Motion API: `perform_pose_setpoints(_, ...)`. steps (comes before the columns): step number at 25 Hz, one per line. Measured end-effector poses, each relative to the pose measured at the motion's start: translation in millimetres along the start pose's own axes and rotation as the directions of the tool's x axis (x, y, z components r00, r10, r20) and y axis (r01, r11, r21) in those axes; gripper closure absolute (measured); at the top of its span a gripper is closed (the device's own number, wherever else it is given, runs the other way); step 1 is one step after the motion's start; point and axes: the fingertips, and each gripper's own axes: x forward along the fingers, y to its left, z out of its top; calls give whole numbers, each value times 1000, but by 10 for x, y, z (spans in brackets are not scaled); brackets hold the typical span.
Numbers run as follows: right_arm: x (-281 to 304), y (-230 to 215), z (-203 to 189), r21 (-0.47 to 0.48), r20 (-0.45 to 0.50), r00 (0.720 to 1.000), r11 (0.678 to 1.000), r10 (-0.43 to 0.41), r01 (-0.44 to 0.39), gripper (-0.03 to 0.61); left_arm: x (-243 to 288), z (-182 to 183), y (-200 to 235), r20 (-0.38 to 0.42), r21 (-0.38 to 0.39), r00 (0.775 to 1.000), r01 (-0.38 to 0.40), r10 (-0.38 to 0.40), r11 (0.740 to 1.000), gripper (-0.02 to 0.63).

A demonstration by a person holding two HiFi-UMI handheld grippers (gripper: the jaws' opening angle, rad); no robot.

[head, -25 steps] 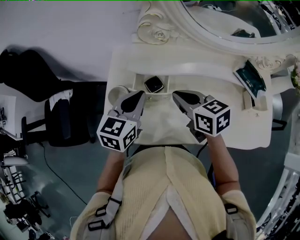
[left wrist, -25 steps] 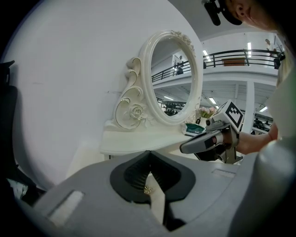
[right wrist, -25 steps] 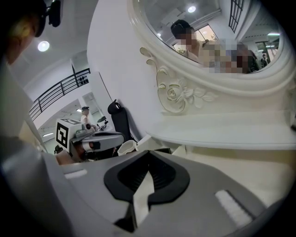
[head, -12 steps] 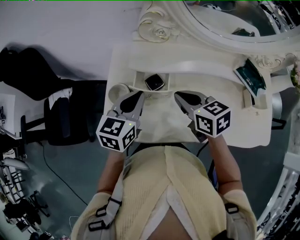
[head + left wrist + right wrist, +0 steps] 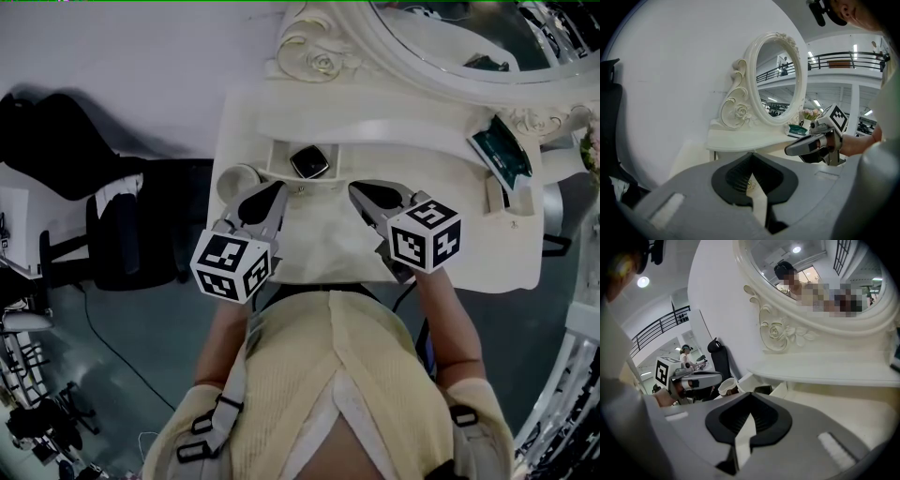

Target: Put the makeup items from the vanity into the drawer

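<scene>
Presently, item one: dark compact (image 5: 308, 164), already lying inside the open drawer (image 5: 281, 157). Item two: round jar (image 5: 234, 183), on the surface (image 5: 441, 178) just beside the drawer; green packet (image 5: 502, 155) well apart at the right. The step appeared to be a pause between placements. Left gripper (image 5: 274, 197) and right gripper (image 5: 361, 194) hung before the drawer, touching nothing. Left fingers (image 5: 737, 176) and right fingers (image 5: 763, 416) were pressed together, empty. The next move likely required parting one pair and reaching for the jar.
</scene>
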Motion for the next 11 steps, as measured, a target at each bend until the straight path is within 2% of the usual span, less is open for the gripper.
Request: perform_pose_setpoints(11, 32, 15, -24, 23, 0, 1000, 1000, 13, -13, 577, -5, -5, -10, -9, 26, 1000, 4, -3, 1000, 618)
